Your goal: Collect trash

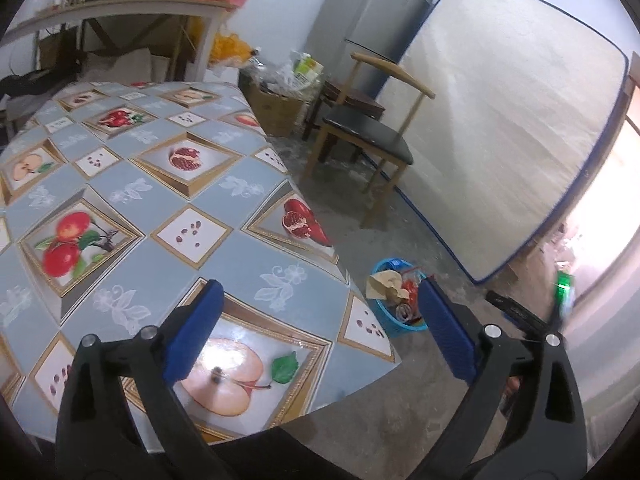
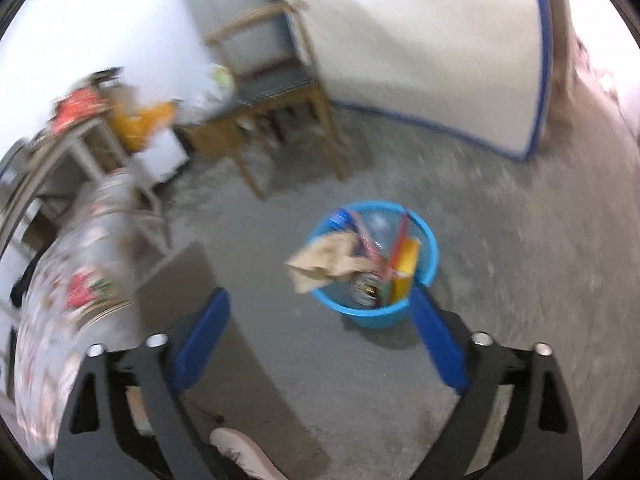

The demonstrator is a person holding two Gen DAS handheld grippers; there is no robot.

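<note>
A round blue bin [image 2: 372, 314] stands on the concrete floor. It holds crumpled brown paper [image 2: 324, 260], a metal can [image 2: 364, 290] and red and yellow packets [image 2: 404, 264]. My right gripper [image 2: 319, 294] hangs above the floor on the near side of the bin, jaws wide apart, nothing between its blue pads. My left gripper [image 1: 320, 285] is also open and empty, over the near edge of the table with the fruit-print cloth [image 1: 160, 184]. The bin [image 1: 394, 326] shows past that edge, just left of the left gripper's right finger [image 1: 444, 328]. A blurred black and green shape [image 1: 560, 296] sits at the right edge.
A wooden chair with a black seat [image 1: 368, 136] stands beyond the bin. A mattress [image 1: 500, 120] leans on the wall, beside a grey fridge [image 1: 376, 12]. A cardboard box of rubbish [image 1: 280, 100] and a cluttered side table [image 1: 120, 4] are behind the table. A person's shoe [image 2: 244, 456] is below my right gripper.
</note>
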